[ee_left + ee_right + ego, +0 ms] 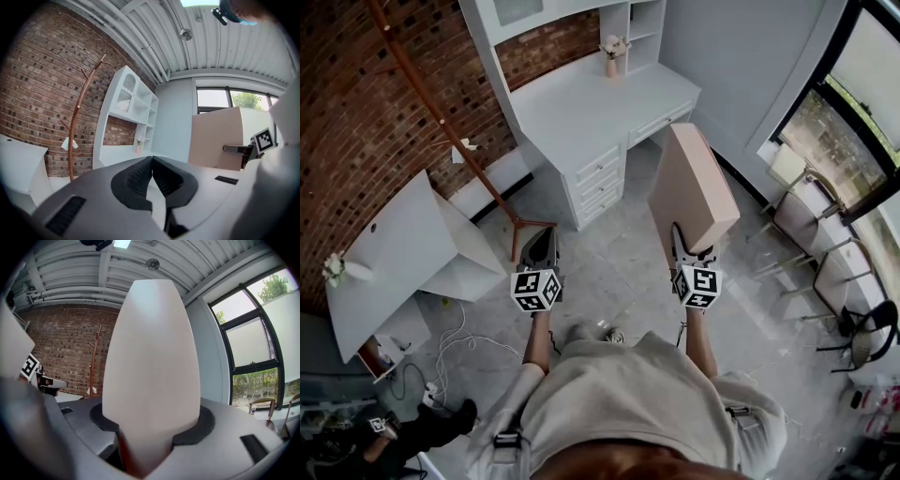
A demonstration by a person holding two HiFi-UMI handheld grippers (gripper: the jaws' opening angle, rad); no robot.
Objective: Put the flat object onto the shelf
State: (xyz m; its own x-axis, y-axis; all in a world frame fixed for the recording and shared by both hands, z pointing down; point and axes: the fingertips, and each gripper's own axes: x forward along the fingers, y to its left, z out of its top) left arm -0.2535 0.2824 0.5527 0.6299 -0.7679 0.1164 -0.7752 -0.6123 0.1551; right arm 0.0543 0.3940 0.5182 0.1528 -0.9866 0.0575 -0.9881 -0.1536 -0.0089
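The flat object (692, 187) is a tan, box-like panel, held up on edge above the floor. My right gripper (689, 246) is shut on its near end. In the right gripper view the panel (150, 362) fills the middle, with the right gripper's (150, 427) pads pressed on both faces. My left gripper (539, 251) is shut and holds nothing; its pads meet at the tip of the left gripper (151, 160). From there the panel (215, 138) shows to the right. The white desk with its shelf unit (581, 122) stands ahead against the brick wall, shelves (133, 105) open.
A wooden coat stand (441, 122) leans left of the desk. A white table (394, 253) is at the left, with cables (450, 347) on the floor. Chairs (825, 262) line the window at right. A vase of flowers (612, 52) stands on the desk.
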